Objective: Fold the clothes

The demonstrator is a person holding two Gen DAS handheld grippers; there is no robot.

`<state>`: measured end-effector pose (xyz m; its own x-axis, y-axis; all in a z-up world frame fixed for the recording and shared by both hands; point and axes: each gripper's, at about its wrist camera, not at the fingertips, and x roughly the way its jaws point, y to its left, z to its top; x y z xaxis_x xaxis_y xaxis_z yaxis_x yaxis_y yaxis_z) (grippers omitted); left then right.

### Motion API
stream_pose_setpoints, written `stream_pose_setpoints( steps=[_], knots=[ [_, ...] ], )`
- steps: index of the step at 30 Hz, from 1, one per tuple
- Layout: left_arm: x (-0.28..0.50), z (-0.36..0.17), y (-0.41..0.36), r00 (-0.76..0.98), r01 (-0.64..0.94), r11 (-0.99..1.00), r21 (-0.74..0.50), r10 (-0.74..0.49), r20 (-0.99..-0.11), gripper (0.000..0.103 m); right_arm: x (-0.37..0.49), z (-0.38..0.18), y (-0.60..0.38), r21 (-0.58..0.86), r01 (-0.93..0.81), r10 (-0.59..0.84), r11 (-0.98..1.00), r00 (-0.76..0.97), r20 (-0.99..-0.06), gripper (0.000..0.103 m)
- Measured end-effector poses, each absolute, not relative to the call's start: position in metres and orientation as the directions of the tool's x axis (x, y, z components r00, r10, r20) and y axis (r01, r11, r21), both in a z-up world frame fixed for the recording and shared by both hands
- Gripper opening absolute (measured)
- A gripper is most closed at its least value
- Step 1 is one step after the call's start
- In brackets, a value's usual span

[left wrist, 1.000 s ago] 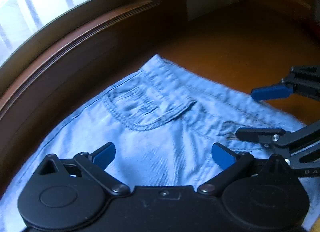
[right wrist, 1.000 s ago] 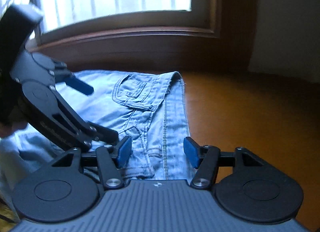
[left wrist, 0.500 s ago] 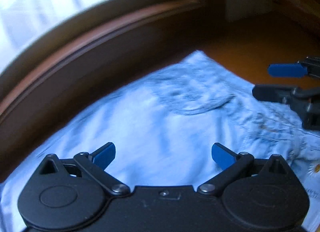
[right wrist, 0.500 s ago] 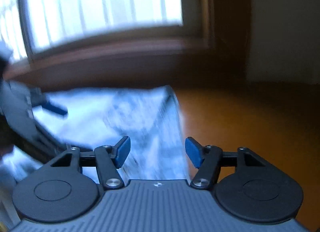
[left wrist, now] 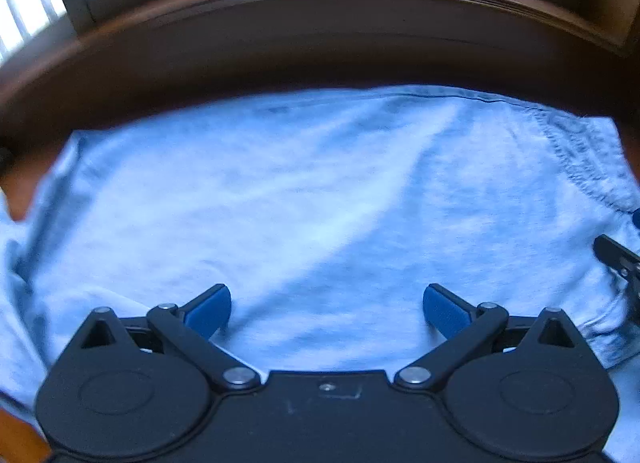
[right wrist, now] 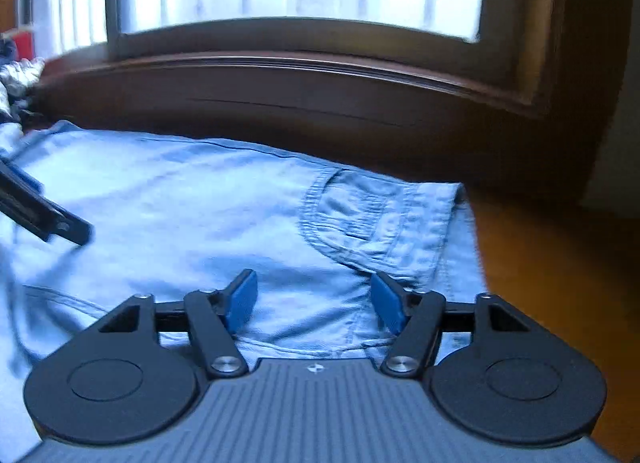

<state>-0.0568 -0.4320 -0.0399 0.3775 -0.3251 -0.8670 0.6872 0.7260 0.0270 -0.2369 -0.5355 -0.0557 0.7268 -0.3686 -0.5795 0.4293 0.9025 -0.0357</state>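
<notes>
Left wrist view. Item: light-blue denim garment (left wrist: 320, 191), spread flat on the orange-brown tabletop (left wrist: 16, 439), its far edge lying along the dark wooden window sill (left wrist: 320, 23). Left gripper (left wrist: 326, 309): fingers wide apart, nothing between the pads, held over plain cloth. Change: a second ago this view looked at the pocket and waistband corner; it now faces mid-garment and squares up to the sill, so the gripper has travelled along the cloth toward the left end. A tip of the right gripper (left wrist: 616, 259) shows at the right edge.

Right wrist view. Item: same denim garment (right wrist: 180, 215), stitched pocket (right wrist: 360, 219) near the right end, bare tabletop (right wrist: 560, 283) beyond. Right gripper (right wrist: 314, 299): jaws have just been opening, pads apart over the cloth, gripping nothing. Left gripper finger (right wrist: 44, 215) visible at left, further off than before.

Assessment: the grippers are spreading to opposite parts of the garment, probably positioning for a fold; no fold is begun.
</notes>
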Motion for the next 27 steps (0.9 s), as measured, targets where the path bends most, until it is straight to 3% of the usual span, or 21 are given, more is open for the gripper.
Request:
stream_pose_setpoints(
  steps=[3,12,15,20,24,27],
  knots=[
    [-0.073,-0.042,-0.461,0.356,0.736,0.677,0.022,-0.358,-0.863,0.103,-0.254,-0.059,-0.565,-0.011,0.518,-0.422,0.856,0.685,-0.594,0.082],
    [-0.149,-0.045,-0.569,0.266,0.878,0.479,0.012,-0.467,-0.843,0.103,-0.320,-0.067,-0.647,-0.046,0.636,-0.533,0.771,0.603,-0.593,0.082],
    [-0.169,-0.043,-0.587,0.245,0.889,0.458,0.000,-0.474,-0.846,0.103,-0.343,-0.070,-0.671,-0.108,0.659,-0.585,0.744,0.566,-0.581,0.089],
    [-0.166,-0.035,-0.565,0.230,0.853,0.517,-0.070,-0.492,-0.839,0.103,-0.373,-0.075,-0.705,-0.203,0.673,-0.650,0.711,0.519,-0.555,0.094],
    [-0.144,-0.019,-0.520,0.307,0.807,0.589,-0.035,-0.470,-0.828,0.103,-0.385,-0.078,-0.726,-0.210,0.671,-0.651,0.711,0.516,-0.556,0.096],
    [-0.128,-0.012,-0.481,0.350,0.747,0.664,-0.033,-0.435,-0.830,0.103,-0.380,-0.070,-0.723,-0.202,0.669,-0.632,0.715,0.496,-0.596,0.088]
  ],
)
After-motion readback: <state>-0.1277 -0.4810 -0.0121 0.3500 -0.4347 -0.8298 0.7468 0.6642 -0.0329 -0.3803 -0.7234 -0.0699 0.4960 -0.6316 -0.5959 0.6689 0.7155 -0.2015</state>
